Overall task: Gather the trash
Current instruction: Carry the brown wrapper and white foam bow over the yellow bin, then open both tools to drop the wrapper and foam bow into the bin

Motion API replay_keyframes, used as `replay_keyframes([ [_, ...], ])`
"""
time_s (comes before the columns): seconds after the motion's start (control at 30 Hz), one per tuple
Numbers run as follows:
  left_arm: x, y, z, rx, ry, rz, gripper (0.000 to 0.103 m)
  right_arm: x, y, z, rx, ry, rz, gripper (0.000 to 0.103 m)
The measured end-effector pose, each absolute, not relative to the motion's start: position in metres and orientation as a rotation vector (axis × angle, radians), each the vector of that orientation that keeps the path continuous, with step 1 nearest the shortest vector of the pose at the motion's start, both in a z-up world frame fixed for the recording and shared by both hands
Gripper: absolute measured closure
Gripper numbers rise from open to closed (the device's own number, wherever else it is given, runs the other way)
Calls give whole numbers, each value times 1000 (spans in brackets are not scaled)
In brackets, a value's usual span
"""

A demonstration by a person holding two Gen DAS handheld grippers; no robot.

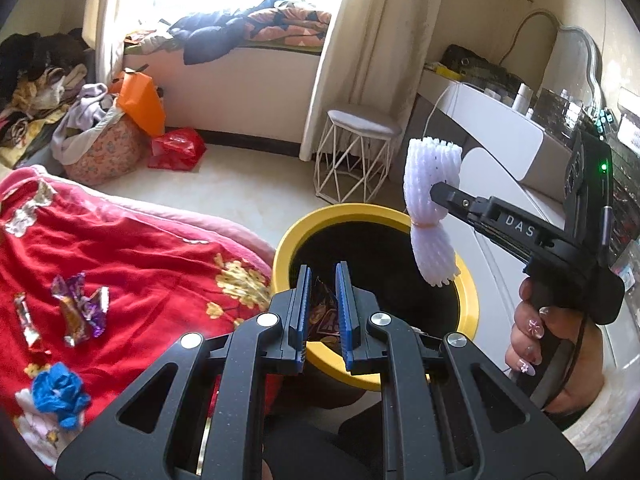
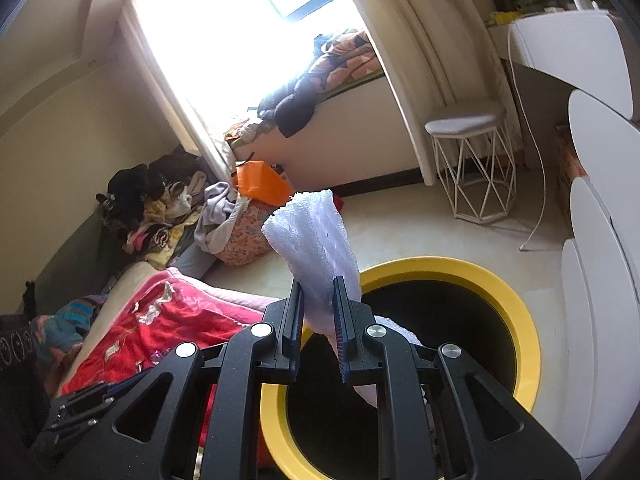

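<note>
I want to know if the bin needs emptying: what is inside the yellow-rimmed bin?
The yellow-rimmed bin shows only a dark black interior; no trash can be made out. Its lower part is covered by the right gripper and its white foam net.

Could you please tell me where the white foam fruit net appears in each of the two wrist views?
Left wrist view: white foam net at right of centre, pinched in the right gripper above the bin.
Right wrist view: centre, rising between the gripper's fingers.
Shared landmark: the yellow-rimmed bin, below the net in both.
</note>
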State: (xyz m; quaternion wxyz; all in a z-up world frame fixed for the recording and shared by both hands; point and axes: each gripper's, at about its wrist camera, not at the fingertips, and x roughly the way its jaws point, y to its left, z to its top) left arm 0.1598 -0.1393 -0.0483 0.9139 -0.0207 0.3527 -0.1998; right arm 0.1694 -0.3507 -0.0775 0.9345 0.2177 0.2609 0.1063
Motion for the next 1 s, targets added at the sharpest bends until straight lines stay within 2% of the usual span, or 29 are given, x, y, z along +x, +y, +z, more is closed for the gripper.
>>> replay_keyframes([
  [0.63, 179, -177, -86, 3, 814, -439, 94, 182, -378, -95, 527, 587, 205, 86],
  [0.7, 181, -178, -87, 0, 816, -437, 94, 183, -380, -98, 540, 597, 199, 83],
  [0.77, 182, -178, -88, -13, 818, -444, 93, 186, -382, -102, 552, 611, 187, 72],
  [0.83, 183, -179, -89, -26, 820, -455, 85, 184, -380, -104, 544, 616, 172, 63],
  [0.9, 184, -178, -88, -44, 821, -463, 48, 183, -381, -106, 524, 618, 151, 56],
  [1.0, 181, -173, -85, -73, 794, -457, 31, 182, -381, -107, 504, 623, 120, 53],
])
